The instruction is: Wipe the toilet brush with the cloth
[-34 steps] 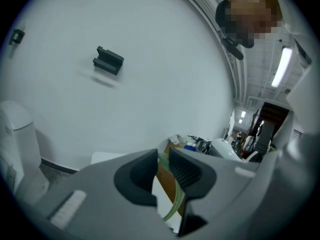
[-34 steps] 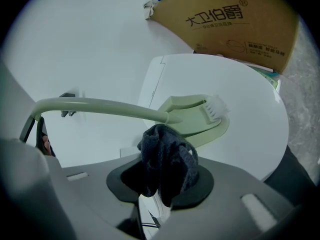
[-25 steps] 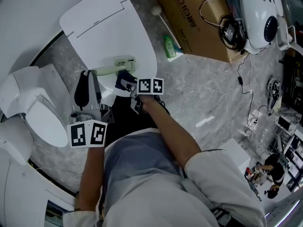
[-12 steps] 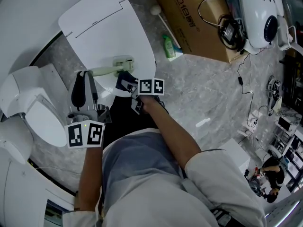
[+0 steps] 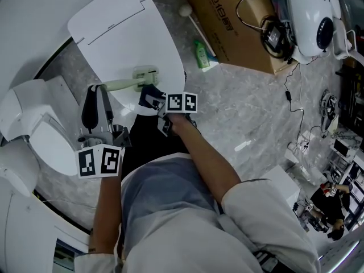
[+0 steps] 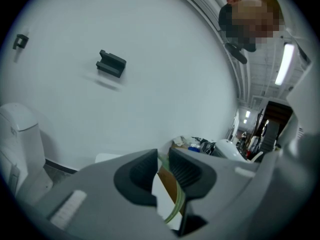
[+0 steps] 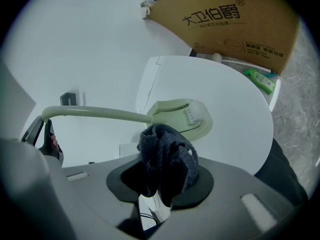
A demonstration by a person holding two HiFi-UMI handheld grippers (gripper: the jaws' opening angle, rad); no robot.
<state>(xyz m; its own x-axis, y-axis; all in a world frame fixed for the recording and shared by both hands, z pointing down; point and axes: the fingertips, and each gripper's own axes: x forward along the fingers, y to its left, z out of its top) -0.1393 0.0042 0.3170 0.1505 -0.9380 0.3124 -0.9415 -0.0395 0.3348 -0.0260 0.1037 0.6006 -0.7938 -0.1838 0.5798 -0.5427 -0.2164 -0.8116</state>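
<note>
Cloth between fingers of right gripper

In your head view, the toilet lid fills the upper left. The toilet brush lies over its lower edge, handle running left into your left gripper's jaws. The cloth, in your right gripper's jaws, sits just below the brush head. A box stands upper centre, with a bottle on the floor between box and lid.

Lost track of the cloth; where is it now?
The dark cloth is bunched between the right hand-held gripper's jaws, centre of the right gripper view, just below the toilet brush head.
</note>
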